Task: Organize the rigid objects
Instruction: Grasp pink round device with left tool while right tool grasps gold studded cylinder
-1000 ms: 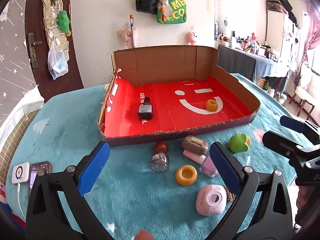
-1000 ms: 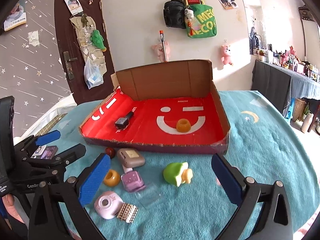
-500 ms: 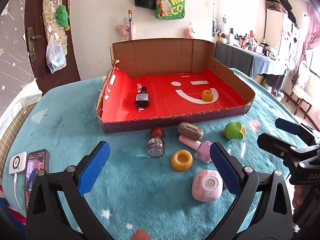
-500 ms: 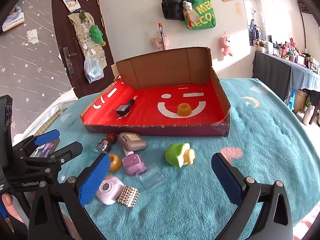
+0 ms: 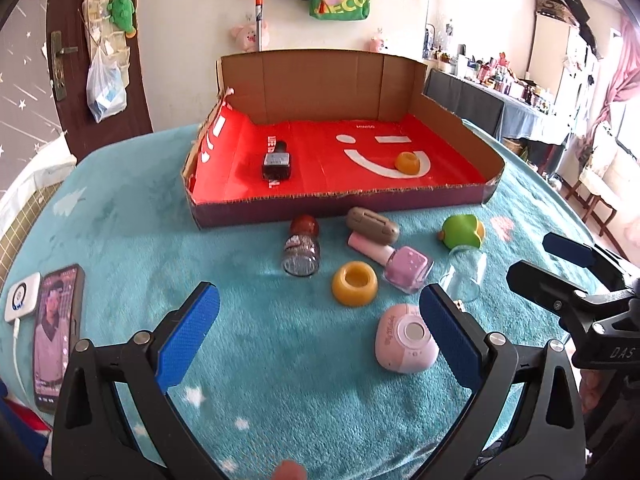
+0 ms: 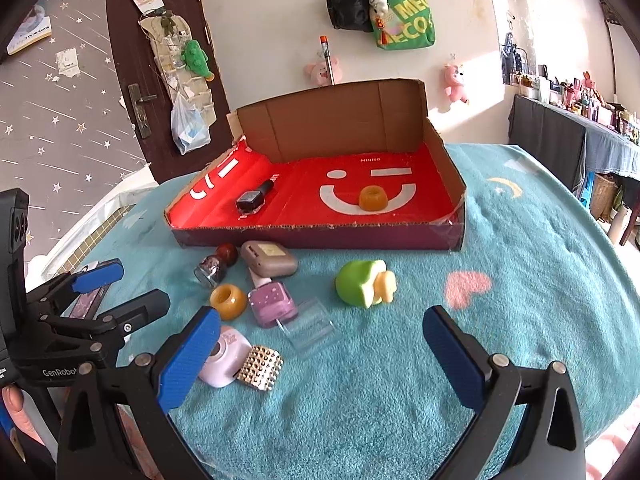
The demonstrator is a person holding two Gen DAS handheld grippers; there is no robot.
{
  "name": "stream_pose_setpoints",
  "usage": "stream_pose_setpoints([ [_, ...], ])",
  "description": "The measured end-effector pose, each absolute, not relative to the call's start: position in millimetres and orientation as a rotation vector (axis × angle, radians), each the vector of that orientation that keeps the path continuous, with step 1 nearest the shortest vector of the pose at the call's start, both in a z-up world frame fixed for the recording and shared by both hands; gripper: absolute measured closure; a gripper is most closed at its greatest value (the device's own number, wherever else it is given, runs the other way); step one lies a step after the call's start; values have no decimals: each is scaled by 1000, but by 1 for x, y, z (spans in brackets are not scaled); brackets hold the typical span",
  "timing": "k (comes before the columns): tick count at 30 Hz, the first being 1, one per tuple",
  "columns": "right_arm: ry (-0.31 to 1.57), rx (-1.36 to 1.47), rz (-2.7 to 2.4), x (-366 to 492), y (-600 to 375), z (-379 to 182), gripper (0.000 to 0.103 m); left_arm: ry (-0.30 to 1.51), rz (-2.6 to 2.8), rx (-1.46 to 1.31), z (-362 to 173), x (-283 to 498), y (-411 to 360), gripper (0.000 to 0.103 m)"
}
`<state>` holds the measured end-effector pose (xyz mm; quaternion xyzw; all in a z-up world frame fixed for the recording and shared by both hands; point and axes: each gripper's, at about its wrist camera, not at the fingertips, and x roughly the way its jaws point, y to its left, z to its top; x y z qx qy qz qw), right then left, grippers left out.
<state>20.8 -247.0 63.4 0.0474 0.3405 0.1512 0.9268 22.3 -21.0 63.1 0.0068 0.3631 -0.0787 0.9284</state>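
Teal fleece covered the desk (image 5: 120,220), where a shallow red-lined cardboard box (image 5: 340,208) held 1 black nail-polish bottle (image 5: 276,162) and 1 orange ring (image 5: 407,162). The left hand-held gripper (image 5: 318,334) and right hand-held gripper (image 6: 320,356) hung released above a pink nail-polish bottle (image 6: 272,300), green toy (image 6: 362,282) and pink round case (image 5: 404,340) lying before it.

1 cardboard box (image 5: 320,80) with a red floor sits toward the far edge of the teal blanket (image 5: 120,220). inside it: 1 black nail polish bottle (image 5: 276,162) and 1 orange ring (image 5: 407,162). on the blanket along the box's near edge: 1 more orange ring (image 5: 354,283), 1 pink nail polish bottle (image 5: 394,256), 1 red-capped glitter bottle (image 5: 302,250), 1 taupe case (image 5: 373,226), 1 green toy (image 5: 462,232), 1 clear container (image 5: 464,274), 1 pink round gadget (image 5: 405,338), 1 studded gold piece (image 6: 260,367). by the blanket's left edge: 1 phone (image 5: 54,332), 1 white charger (image 5: 22,296).
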Motion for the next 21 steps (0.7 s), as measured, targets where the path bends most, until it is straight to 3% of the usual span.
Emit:
stream_pose_setpoints([
  [21,785,121,276,21,-255,33,0,826,-206,36,33,9,-39,1],
])
